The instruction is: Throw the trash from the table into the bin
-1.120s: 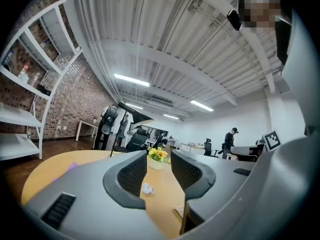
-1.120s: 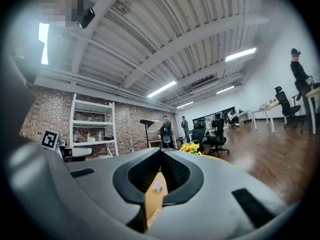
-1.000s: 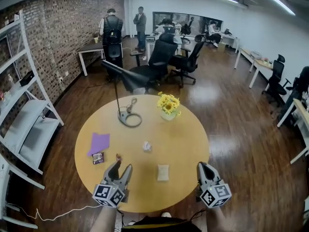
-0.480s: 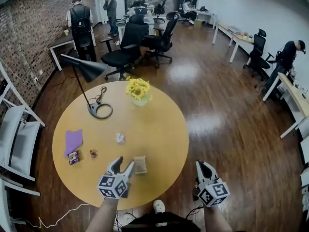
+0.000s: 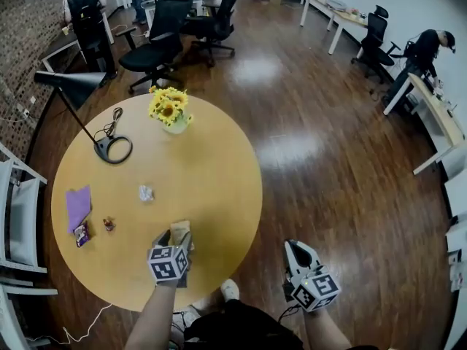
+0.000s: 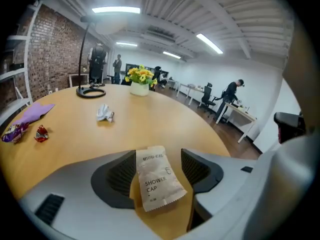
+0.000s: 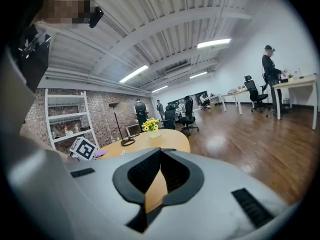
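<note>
A tan "shower cap" packet (image 5: 179,231) (image 6: 157,179) lies flat near the front edge of the round wooden table (image 5: 211,166). My left gripper (image 5: 174,236) (image 6: 159,156) is low over the table with the packet between its jaws. The jaws have just been opening and the pads do not press on it. Farther left lie a crumpled white paper (image 5: 146,193) (image 6: 105,113), a small red wrapper (image 5: 109,224) (image 6: 41,133) and a snack packet (image 5: 81,234). My right gripper (image 5: 295,246) (image 7: 161,153) hangs over the floor right of the table, shut and holding nothing. I see no bin.
A purple sheet (image 5: 78,204), a black desk lamp (image 5: 106,148) and a vase of yellow flowers (image 5: 169,108) stand on the table. White shelving (image 5: 14,217) is at the left. Office chairs (image 5: 157,39), desks and people stand farther off on the wooden floor.
My left gripper has dropped and moved forward, so the packet now lies between its jaws. The right gripper has drifted off the table's edge over the floor. The view has tilted further down.
</note>
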`<control>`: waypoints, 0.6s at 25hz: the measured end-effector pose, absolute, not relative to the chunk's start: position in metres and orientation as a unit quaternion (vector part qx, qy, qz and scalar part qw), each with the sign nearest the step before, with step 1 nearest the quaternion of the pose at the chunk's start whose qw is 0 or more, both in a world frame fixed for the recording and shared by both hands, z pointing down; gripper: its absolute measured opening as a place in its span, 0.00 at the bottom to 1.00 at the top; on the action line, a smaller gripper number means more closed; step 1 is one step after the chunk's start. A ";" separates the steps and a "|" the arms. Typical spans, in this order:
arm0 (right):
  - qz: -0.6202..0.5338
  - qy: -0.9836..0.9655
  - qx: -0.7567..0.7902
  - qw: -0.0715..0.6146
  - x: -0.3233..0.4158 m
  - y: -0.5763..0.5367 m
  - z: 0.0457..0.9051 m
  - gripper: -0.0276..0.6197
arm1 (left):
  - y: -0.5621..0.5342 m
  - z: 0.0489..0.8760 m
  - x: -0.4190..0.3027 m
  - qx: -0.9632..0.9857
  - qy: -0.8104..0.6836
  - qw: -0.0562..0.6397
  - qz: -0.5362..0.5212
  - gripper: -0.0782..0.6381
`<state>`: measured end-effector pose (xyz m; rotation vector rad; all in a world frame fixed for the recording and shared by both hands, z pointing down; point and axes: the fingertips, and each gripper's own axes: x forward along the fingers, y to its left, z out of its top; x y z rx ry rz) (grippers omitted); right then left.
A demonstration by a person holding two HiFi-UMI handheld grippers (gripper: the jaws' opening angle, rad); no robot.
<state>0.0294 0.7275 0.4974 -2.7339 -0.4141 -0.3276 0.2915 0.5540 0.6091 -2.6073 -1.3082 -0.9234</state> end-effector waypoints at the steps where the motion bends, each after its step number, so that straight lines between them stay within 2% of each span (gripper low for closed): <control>1: -0.118 -0.149 -0.965 0.180 0.027 0.729 0.501 0.05 | 0.557 0.618 0.294 -0.851 -0.419 0.052 -0.312 0.54; 7: -0.132 -0.160 -0.958 0.197 0.016 0.742 0.519 0.05 | 0.564 0.653 0.303 -0.851 -0.378 0.121 -0.344 0.55; 13: -0.133 -0.161 -0.957 0.203 0.017 0.747 0.523 0.05 | 0.563 0.652 0.300 -0.853 -0.386 0.122 -0.331 0.54; 15: -0.133 -0.154 -0.958 0.202 0.021 0.743 0.521 0.05 | 0.560 0.652 0.300 -0.849 -0.390 0.122 -0.334 0.51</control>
